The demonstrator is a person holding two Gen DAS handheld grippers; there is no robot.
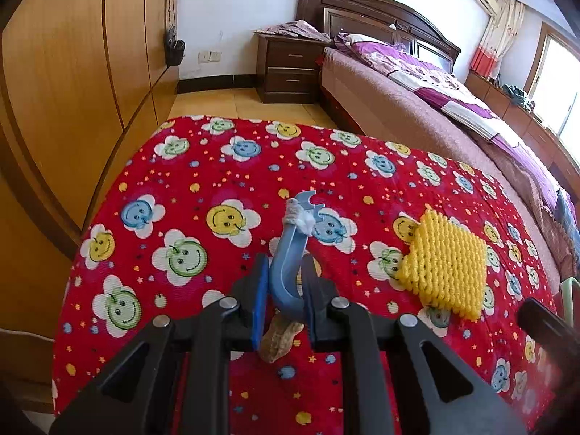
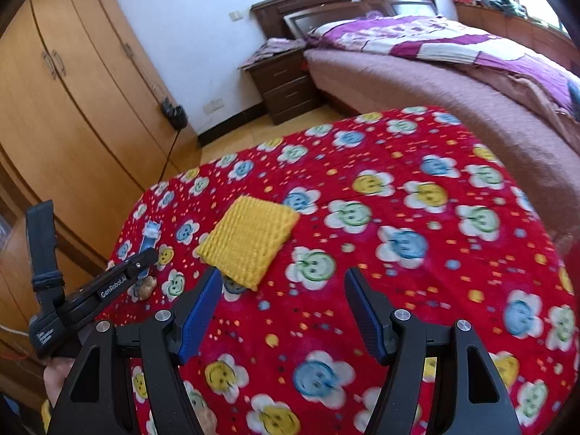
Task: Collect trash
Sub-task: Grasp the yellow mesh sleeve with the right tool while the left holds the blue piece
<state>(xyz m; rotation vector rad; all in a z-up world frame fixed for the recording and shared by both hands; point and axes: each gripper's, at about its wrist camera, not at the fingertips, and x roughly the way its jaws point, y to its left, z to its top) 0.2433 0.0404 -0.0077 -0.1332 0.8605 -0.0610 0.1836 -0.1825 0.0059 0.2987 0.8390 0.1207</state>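
Left jaws clamp one blue hook (image 1: 288,253); right's gape.

Red tablecloth (image 1: 224,166) printed with smiling flower faces, covering the table. Wooden wardrobe (image 1: 72,83) along the left wall. Dark nightstand (image 1: 288,69) with folded cloth on top, beside the bed (image 1: 427,83) with purple patterned quilt. Curtain (image 1: 498,36) by the window.

A red tablecloth (image 1: 203,166) patterned with blue, yellow and green smiley flowers fills mid-frame; a yellow knitted square (image 1: 447,266) lies right of centre.
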